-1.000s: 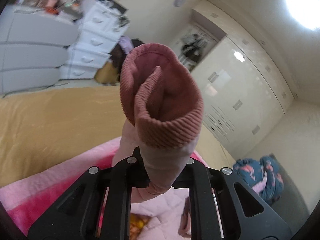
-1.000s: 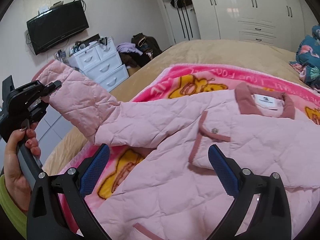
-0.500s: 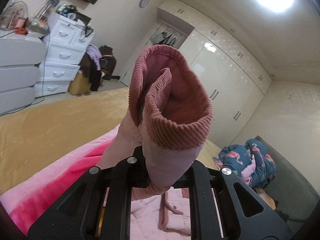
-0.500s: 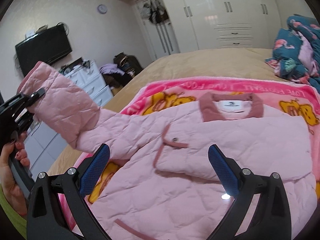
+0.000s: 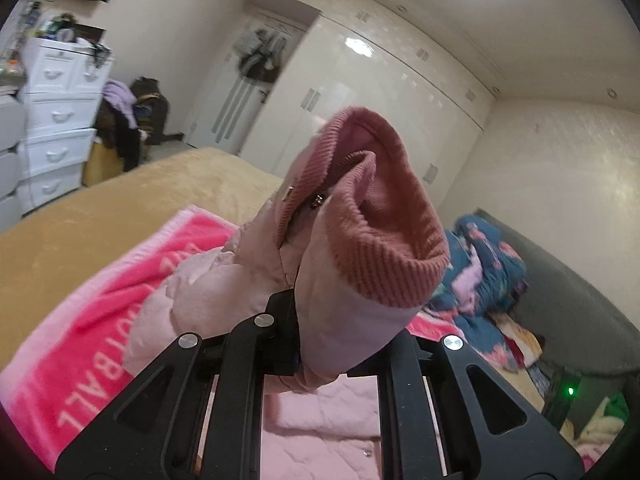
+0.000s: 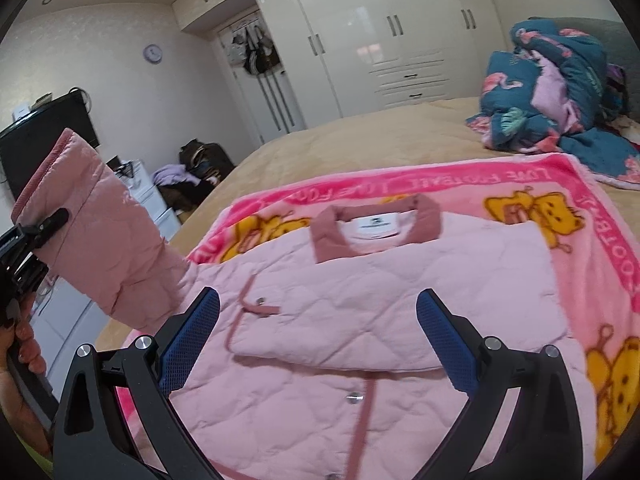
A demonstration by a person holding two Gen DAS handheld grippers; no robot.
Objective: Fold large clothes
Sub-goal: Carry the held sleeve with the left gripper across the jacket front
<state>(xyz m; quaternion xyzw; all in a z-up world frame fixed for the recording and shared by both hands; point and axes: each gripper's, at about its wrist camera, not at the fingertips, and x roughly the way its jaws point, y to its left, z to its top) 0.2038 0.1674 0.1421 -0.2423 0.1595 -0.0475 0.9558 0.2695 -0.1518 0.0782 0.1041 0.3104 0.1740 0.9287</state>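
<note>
1. Lying front-up on a pink cartoon blanket (image 6: pixel 580 216) over the bed (image 6: pixel 360 140), the pink quilted jacket (image 6: pixel 380 300) fills the middle of the right wrist view, its collar toward the top of the frame; one side looks already folded inward.
2. Its other sleeve (image 6: pixel 104 248) is raised off the bed at the left of that frame, ribbed cuff (image 5: pixel 384 248) uppermost.
3. The left gripper (image 6: pixel 36 236) has its fingers clamped tight on the sleeve just below the cuff.
4. The right gripper (image 6: pixel 320 344) hovers above the jacket's chest, fingers spread wide with nothing between them.
5. The step in hand looks like folding this sleeve across the body.
6. Next, I judge, the left hand carries the cuff toward frame right, over the chest, and lays it flat; the right could pin the shoulder so the padded body does not drag along.
</note>
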